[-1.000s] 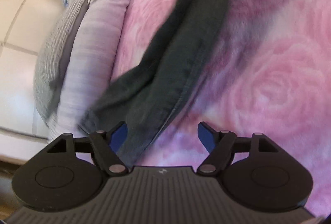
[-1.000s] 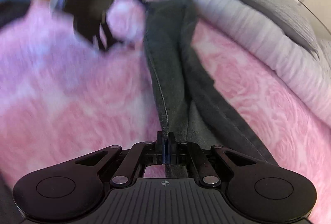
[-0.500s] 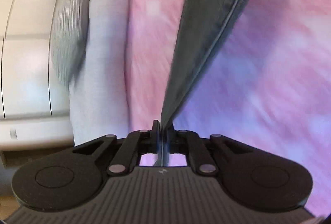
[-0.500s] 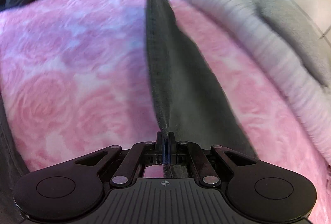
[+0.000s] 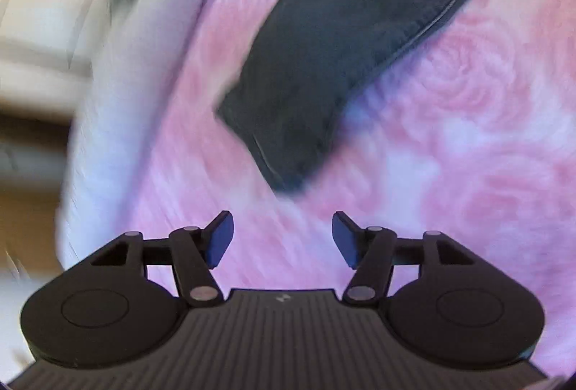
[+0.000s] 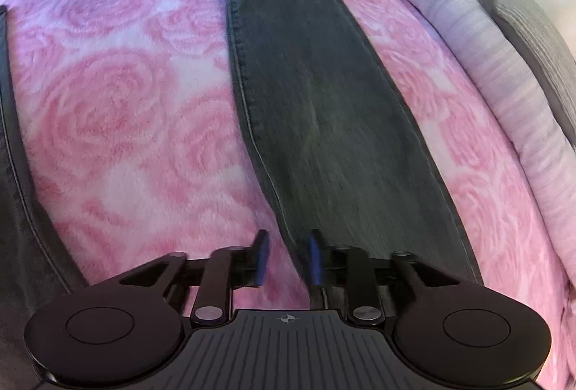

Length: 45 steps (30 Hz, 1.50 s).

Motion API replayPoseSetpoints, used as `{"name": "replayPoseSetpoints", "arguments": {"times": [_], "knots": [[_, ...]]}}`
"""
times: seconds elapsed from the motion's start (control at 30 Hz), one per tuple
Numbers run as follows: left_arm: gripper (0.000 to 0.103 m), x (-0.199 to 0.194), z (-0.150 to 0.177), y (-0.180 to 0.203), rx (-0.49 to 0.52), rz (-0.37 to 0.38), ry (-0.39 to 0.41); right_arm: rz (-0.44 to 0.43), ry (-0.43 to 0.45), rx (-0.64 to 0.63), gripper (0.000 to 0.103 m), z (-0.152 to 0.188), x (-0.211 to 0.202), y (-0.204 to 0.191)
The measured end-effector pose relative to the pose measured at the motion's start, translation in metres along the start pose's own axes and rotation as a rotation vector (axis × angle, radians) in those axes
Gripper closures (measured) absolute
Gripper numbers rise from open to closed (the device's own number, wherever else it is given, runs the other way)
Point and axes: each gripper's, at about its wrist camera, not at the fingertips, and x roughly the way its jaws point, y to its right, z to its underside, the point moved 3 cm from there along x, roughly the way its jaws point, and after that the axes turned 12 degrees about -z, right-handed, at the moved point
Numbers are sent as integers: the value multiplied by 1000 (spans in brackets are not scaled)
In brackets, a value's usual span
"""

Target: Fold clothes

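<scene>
Dark jeans (image 6: 316, 94) lie flat and lengthwise on the pink rose blanket (image 6: 118, 109). My right gripper (image 6: 286, 258), jaws spread, straddles their near left edge; my left gripper (image 5: 282, 238), also spread, hovers just short of the hem.

dark grey jeans (image 6: 324, 109), pink rose-patterned blanket (image 6: 118, 109), pale lilac ribbed cover (image 6: 486, 40)

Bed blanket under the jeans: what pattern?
Pink rose swirls on the blanket, clearest in the right wrist view.
</scene>
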Motion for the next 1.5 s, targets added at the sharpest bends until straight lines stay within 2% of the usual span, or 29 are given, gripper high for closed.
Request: {"name": "replayPoseSetpoints", "arguments": {"times": [0.13, 0.17, 0.2, 0.23, 0.3, 0.43, 0.53, 0.63, 0.67, 0.77, 0.9, 1.0, 1.1, 1.13, 1.23, 1.37, 1.43, 1.47, 1.5], "knots": [[44, 12, -20, 25, 164, 0, 138, 39, -17, 29, 65, 11, -8, -9], [51, 16, -24, 32, 208, 3, 157, 46, -18, 41, 64, 14, -10, -12], [78, 22, -24, 32, 223, 1, 143, 53, -18, 53, 64, 16, -11, -14], [89, 28, -22, 30, 227, -3, 116, 57, -16, 65, 64, 19, -14, -16], [96, 37, -17, 23, 225, -12, 69, 67, -12, 97, 64, 27, -24, -19], [97, 30, 0, 4, 174, 10, 6, 92, -1, 193, 63, 50, -52, -22], [94, 15, 6, -6, 110, 49, -15, 126, 10, 345, 63, 76, -85, -19], [79, -8, -8, -10, -6, 111, -16, 176, 14, 533, 63, 115, -125, -12], [71, -16, -13, -11, -46, 132, -16, 197, 15, 594, 63, 131, -139, -9], [67, -54, -44, -5, -142, 231, 17, 267, 18, 775, 63, 189, -183, 0], [64, -110, -121, 17, -198, 328, 124, 316, 67, 994, 63, 274, -230, 23], [61, -152, -186, 47, -204, 393, 209, 286, 176, 1134, 63, 340, -246, 61], [61, -193, -252, 80, -201, 462, 293, 187, 234, 1174, 63, 391, -239, 101], [61, -205, -274, 96, -186, 479, 316, 137, 228, 1161, 63, 400, -232, 113], [61, -232, -331, 138, -136, 523, 372, 86, 254, 1141, 63, 410, -232, 122], [60, -239, -384, 186, -39, 563, 380, 18, 288, 1113, 64, 423, -231, 134], [60, -238, -394, 208, 36, 554, 359, -16, 305, 1099, 75, 430, -231, 140], [61, -237, -396, 218, 78, 550, 346, -33, 314, 1092, 90, 433, -231, 144], [62, -238, -397, 221, 96, 547, 346, -50, 322, 1085, 92, 436, -231, 147]]}}
